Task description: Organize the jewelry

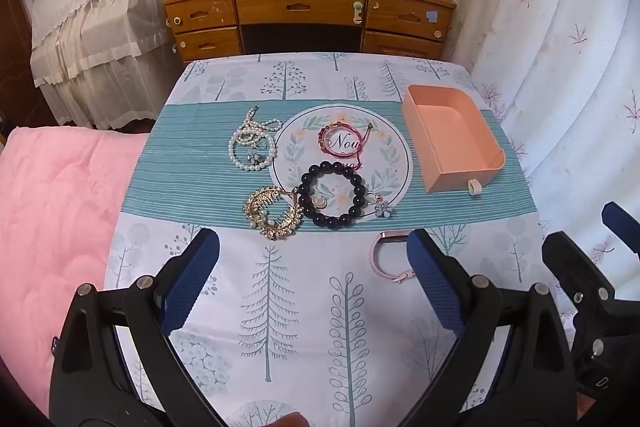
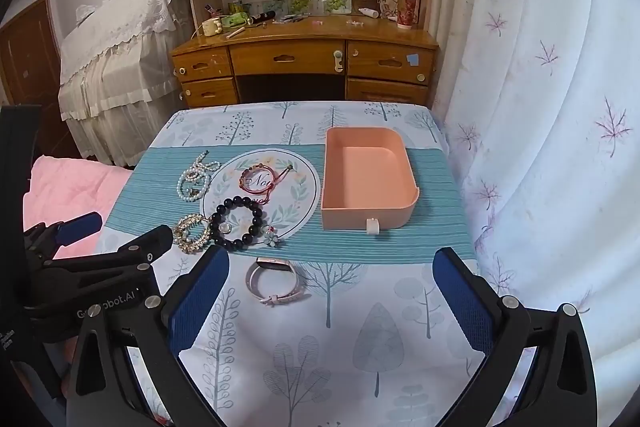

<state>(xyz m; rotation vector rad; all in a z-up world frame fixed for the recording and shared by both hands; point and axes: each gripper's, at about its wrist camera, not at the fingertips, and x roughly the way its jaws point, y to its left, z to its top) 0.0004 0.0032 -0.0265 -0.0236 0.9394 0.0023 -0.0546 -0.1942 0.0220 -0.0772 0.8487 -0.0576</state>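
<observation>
The left tool [image 1: 314, 283] is held low over the near part of the bench [image 1: 288, 327], its two blue-padded fingers [image 1: 192, 279] spread wide with nothing between them. The right tool [image 2: 332, 301] is likewise held wide open and empty, just beside the left one, above the tree-printed cloth [image 2: 360, 347].

The jewelry is laid out across the teal band of the cloth. A pearl necklace [image 1: 251, 145] is heaped at the far left. Just right of it, inside a round printed emblem [image 1: 340, 155], a red beaded bracelet [image 1: 342, 141] is seen. Nearer, a black bead bracelet [image 1: 332, 199] lies partly on the emblem, with a small flower charm [image 1: 385, 209] at its right end. A gold leaf-shaped piece [image 1: 272, 213] lies against its left side, apparently touching it, though the overlap cannot be judged with certainty. A pink band watch [image 2: 276, 281] lies apart from the rest on the white part of the cloth, nearest the tools; in the left wrist view it is partly hidden behind the left tool's right finger.

A peach open tray [image 2: 332, 183], with a small white tab [image 2: 373, 226] at its near wall, stands to the right of the jewelry and holds nothing visible.

Beyond the bench a wooden desk [image 2: 304, 59] is seen, and a pink quilt [image 1: 52, 219] at the left.
</observation>
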